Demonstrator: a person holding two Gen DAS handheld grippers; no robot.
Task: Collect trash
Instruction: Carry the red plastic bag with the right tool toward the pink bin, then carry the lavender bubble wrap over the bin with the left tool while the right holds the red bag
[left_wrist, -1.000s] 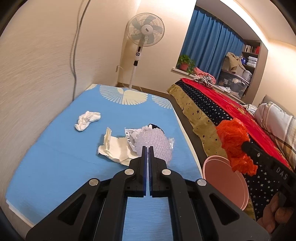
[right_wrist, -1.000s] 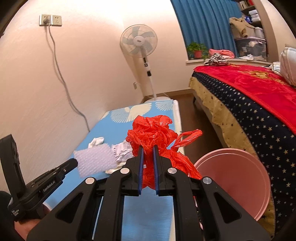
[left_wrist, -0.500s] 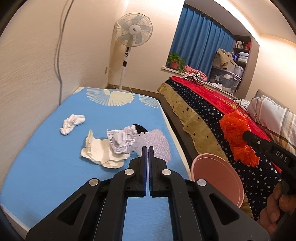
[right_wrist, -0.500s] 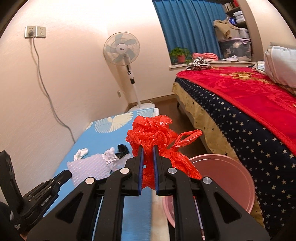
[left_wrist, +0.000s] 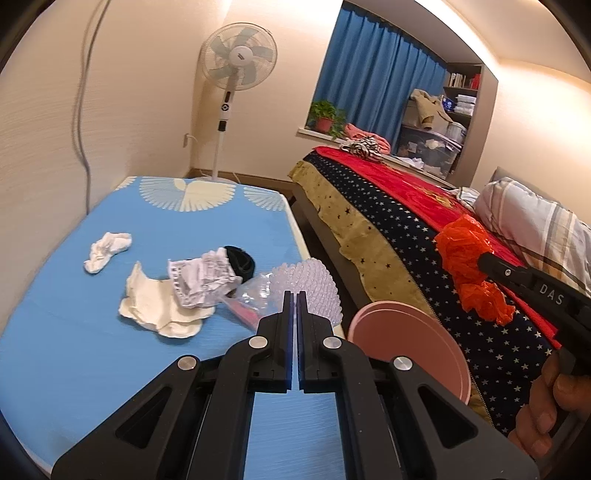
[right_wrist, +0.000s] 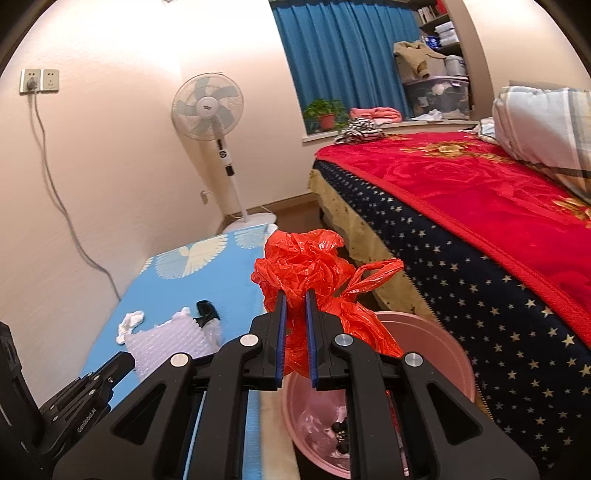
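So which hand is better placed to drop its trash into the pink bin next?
Right, probably. Its tongs hold the red plastic bag directly over the pink bin; the left tongs' bubble wrap hangs beside it.

White capitals "DAS" stand on the black arm of the right gripper (left_wrist: 480, 260), seen from the left wrist view — the rest of the word runs out of sight. The left gripper (right_wrist: 127, 360) carries small pale lettering along its arm, too blurred to read. The fan (right_wrist: 207, 106) has a dark label at its hub, the fan pole a small round mark — neither legible. The crumpled printed paper (left_wrist: 201, 278) shows print too fine to make out
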